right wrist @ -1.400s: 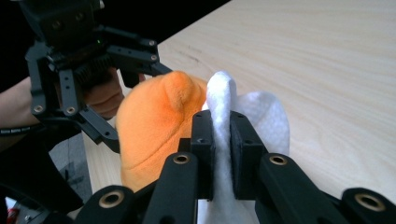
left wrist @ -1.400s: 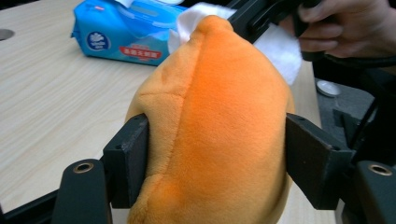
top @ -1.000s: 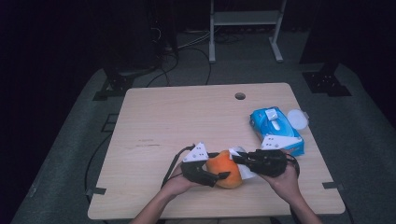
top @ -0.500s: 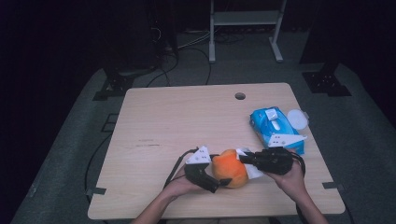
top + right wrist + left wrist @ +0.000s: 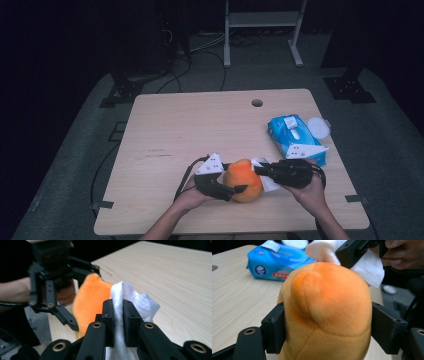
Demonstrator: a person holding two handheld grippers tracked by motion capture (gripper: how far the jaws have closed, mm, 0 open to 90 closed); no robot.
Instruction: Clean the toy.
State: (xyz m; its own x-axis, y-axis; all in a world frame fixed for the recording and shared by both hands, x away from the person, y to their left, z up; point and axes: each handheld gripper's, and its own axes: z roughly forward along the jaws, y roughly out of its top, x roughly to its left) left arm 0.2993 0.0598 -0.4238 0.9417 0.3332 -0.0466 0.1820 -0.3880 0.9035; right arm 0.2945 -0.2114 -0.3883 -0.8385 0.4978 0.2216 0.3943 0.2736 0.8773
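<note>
Both grippers work on the orange plush toy [image 5: 243, 180], which sits near the lower middle of the high view, on the front part of the wooden table [image 5: 200, 125]. Left gripper [image 5: 328, 326] clamps the toy between its black jaws, one pad on each flank; the jaws have just been closing back onto it after a brief release, probably to get a firmer hold. That grip seems meant to steady the soft toy so it cannot roll or squash away. Right gripper [image 5: 118, 315] has its jaws pressed together on a folded white wipe [image 5: 132, 300], and holds it against the toy's upper side, as if to rub it clean.

Behind, toward the right of the high view, lies the blue pack of wipes [image 5: 295, 137] with a white round lid [image 5: 318, 126] just beside it, handy for a fresh sheet.

From the left gripper view, the pads visibly dent the plush, and the wipe [image 5: 367, 267] drapes over the toy's top. Looking along the right gripper's jaws, the pinch on the wipe is plain. Only the high view lays out the table, both hands and the dark floor beyond.
</note>
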